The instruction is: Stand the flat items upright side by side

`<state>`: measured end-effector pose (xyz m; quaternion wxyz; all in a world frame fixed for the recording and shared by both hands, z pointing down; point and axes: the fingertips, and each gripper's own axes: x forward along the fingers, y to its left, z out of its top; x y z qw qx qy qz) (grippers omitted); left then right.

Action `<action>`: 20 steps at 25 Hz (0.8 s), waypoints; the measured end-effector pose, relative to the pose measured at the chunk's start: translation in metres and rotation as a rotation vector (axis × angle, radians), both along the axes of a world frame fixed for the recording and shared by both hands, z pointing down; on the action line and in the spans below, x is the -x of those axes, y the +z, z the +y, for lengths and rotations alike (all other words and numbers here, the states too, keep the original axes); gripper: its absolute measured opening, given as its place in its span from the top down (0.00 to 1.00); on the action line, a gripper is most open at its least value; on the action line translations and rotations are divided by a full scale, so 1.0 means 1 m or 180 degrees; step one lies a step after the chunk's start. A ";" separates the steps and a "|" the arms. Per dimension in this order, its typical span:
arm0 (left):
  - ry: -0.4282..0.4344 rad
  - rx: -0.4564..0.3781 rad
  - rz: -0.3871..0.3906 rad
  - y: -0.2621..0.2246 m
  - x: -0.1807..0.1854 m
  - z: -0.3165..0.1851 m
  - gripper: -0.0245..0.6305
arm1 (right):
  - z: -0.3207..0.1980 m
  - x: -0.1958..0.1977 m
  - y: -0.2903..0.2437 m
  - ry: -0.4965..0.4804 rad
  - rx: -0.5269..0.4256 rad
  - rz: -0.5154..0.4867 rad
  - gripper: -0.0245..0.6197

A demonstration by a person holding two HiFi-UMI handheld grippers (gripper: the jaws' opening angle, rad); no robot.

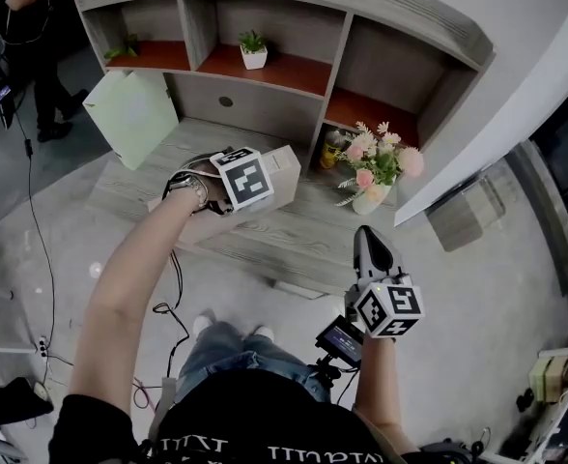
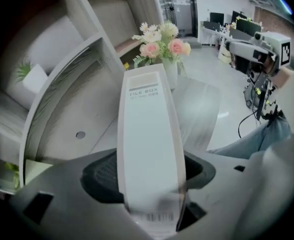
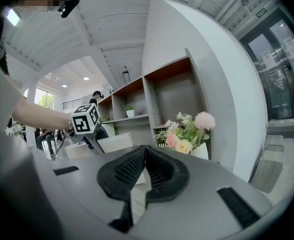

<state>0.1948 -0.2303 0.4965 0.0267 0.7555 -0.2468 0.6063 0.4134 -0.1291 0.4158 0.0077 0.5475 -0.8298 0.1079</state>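
The left gripper (image 2: 149,176) pinches a white file box (image 1: 284,166) across its narrow spine, pads pressing both sides, over the desk (image 1: 294,245) toward eleven o'clock in the head view. The right gripper (image 3: 145,159) waits at five o'clock, jaws pressed together on nothing. A pale green folder (image 1: 134,116) seems to stand at ten o'clock, well apart. The task looks early: the box must still be stood beside it.

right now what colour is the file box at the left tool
The file box is white; best seen in the left gripper view.
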 end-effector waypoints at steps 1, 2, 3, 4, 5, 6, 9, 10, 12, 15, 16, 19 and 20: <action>-0.0052 -0.0054 0.0105 -0.007 0.004 -0.001 0.50 | -0.001 0.004 -0.001 -0.0031 -0.0003 0.0006 0.94; -0.0097 -0.0108 0.0205 -0.014 0.008 -0.001 0.50 | -0.002 0.009 -0.001 -0.0067 -0.0005 0.0013 0.94; -0.0138 -0.0168 0.0298 -0.021 0.012 -0.002 0.50 | -0.002 0.014 -0.002 -0.0106 -0.0006 0.0023 0.94; -0.0179 -0.0240 0.0388 -0.029 0.016 -0.003 0.50 | -0.003 0.019 -0.003 -0.0145 -0.0006 0.0039 0.94; -0.0227 -0.0330 0.0480 -0.036 0.020 -0.004 0.50 | -0.003 0.024 -0.004 -0.0182 -0.0004 0.0059 0.94; -0.0283 -0.0440 0.0578 -0.044 0.025 -0.007 0.50 | -0.003 0.028 -0.004 -0.0213 -0.0002 0.0083 0.94; -0.0488 -0.0825 0.0929 -0.065 0.040 -0.019 0.50 | -0.005 0.039 -0.004 -0.0272 0.0011 0.0134 0.94; -0.0574 -0.0951 0.1070 -0.070 0.046 -0.024 0.50 | -0.006 0.042 -0.003 -0.0280 0.0019 0.0140 0.94; -0.0777 -0.1217 0.1372 -0.078 0.061 -0.033 0.50 | -0.006 0.048 -0.001 -0.0289 0.0047 0.0161 0.94; -0.1156 -0.1560 0.1822 -0.084 0.091 -0.042 0.50 | -0.009 0.057 -0.001 -0.0315 0.0078 0.0220 0.94; -0.1278 -0.1666 0.1951 -0.086 0.104 -0.043 0.50 | -0.011 0.062 -0.001 -0.0327 0.0085 0.0238 0.94; -0.1574 -0.2017 0.2225 -0.089 0.143 -0.047 0.50 | -0.020 0.078 -0.002 -0.0363 0.0106 0.0281 0.94; -0.1654 -0.2130 0.2266 -0.089 0.157 -0.048 0.51 | -0.024 0.084 -0.002 -0.0380 0.0111 0.0294 0.94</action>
